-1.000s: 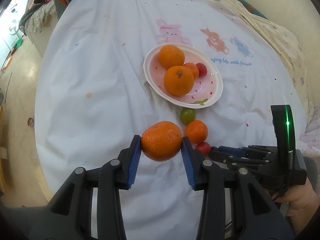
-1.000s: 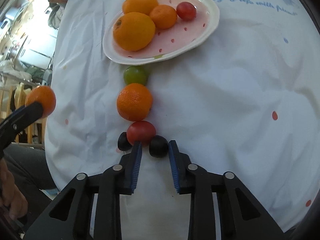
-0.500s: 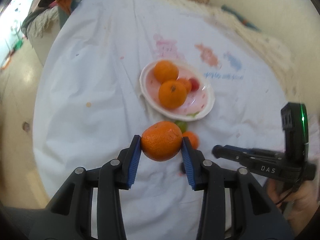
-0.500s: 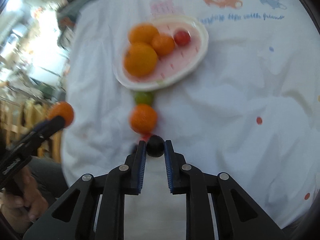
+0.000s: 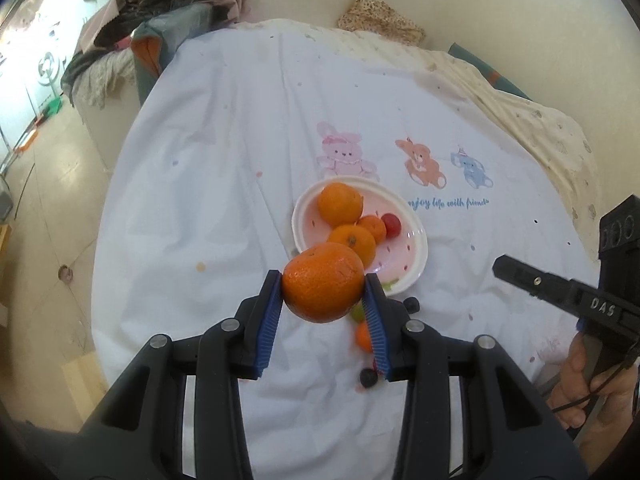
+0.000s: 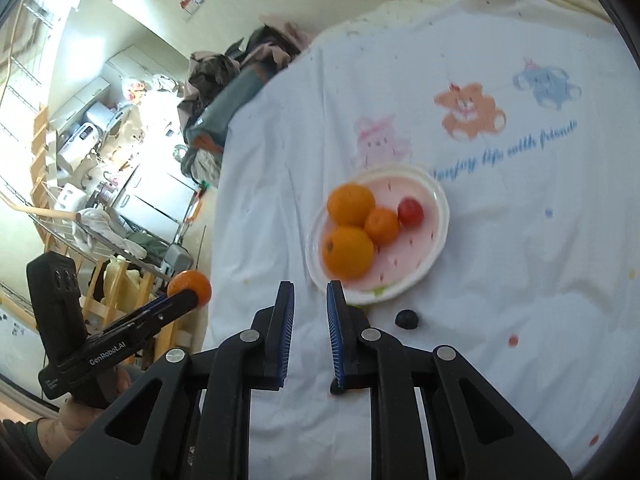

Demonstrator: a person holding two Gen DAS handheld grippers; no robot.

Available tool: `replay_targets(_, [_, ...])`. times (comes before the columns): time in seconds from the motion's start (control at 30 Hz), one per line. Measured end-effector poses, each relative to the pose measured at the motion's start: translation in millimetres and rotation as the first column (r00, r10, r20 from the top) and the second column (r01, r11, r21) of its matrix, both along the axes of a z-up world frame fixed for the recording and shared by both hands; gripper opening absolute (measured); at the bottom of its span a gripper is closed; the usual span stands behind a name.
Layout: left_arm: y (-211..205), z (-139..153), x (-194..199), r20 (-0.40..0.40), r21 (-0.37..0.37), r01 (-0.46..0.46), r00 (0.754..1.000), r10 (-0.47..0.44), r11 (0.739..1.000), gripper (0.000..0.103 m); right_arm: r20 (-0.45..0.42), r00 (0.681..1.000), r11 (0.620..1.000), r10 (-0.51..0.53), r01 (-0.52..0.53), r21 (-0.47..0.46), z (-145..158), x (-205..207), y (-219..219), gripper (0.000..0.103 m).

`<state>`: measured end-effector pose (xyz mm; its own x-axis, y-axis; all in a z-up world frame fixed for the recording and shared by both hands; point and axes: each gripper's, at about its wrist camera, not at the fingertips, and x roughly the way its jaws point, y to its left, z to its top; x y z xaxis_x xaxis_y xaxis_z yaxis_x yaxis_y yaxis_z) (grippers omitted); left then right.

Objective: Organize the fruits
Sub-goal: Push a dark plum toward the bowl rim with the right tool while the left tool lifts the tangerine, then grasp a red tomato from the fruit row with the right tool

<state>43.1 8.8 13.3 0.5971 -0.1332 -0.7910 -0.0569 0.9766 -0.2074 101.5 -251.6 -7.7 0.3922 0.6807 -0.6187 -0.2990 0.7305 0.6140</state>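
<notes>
My left gripper point(image 5: 323, 294) is shut on a large orange point(image 5: 323, 287) and holds it high above the table, near the front of the pink plate point(image 5: 416, 240). The plate holds two oranges, a small mandarin point(image 5: 373, 227) and a red tomato point(image 5: 391, 224). My right gripper point(image 6: 310, 312) is raised, slightly open and empty. A dark grape point(image 6: 407, 319) lies on the cloth just right of it, near the plate point(image 6: 434, 240). Another dark grape point(image 5: 368, 377), a small orange point(image 5: 363, 336) and a green fruit point(image 5: 357, 312) lie below my left fingers, partly hidden.
The table wears a white cloth with cartoon animals point(image 5: 420, 158). Clothes are piled on furniture point(image 5: 152, 20) at the far left. The table edge drops to the floor point(image 5: 48, 200) on the left. The left gripper with its orange shows in the right wrist view point(image 6: 190, 286).
Both grippers have risen away from the table. The right gripper, shut on a dark grape half a second ago, now stands slightly open and empty; a grape lies beside the plate.
</notes>
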Motion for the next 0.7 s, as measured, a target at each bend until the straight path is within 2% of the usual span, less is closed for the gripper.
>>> replay_targets(0.07, [1, 0, 4, -0.001, 0.004, -0.005, 1.000, 0.005, 1.000, 0.036, -0.004, 1.000, 1.000, -0.011, 0.011, 0.000, -2, 5, -3, 0.018])
replay_targets(0.13, [3, -1, 7, -0.001, 0.016, -0.007, 1.000, 0.008, 1.000, 0.036, -0.040, 0.999, 1.000, -0.024, 0.025, 0.014, -10, 7, -8, 0.018])
replay_targets(0.27, [12, -13, 6, -0.002, 0.045, -0.038, 0.999, 0.038, 0.998, 0.036, -0.121, 0.992, 0.999, -0.028, 0.026, -0.020, -33, 7, -8, 0.018])
replay_targets(0.4, [26, -28, 11, -0.058, -0.019, -0.103, 0.993, 0.101, 0.995, 0.036, -0.255, 0.967, 0.995, -0.007, -0.019, -0.100, -68, 5, 3, 0.018])
replay_targets(0.5, [30, -32, 12, -0.085, -0.026, -0.122, 0.989, 0.120, 0.992, 0.036, -0.368, 0.930, 0.986, 0.016, -0.076, -0.149, -94, 5, 16, 0.025])
replay_targets(0.63, [33, -34, 9, -0.102, -0.056, -0.124, 0.988, 0.118, 0.991, 0.036, -0.404, 0.914, 0.975, 0.043, -0.127, -0.183, -108, 2, 33, 0.051])
replay_targets(0.7, [31, -34, 8, -0.105, -0.058, -0.117, 0.988, 0.110, 0.991, 0.036, -0.418, 0.906, 0.967, 0.065, -0.161, -0.199, -116, -1, 44, 0.051])
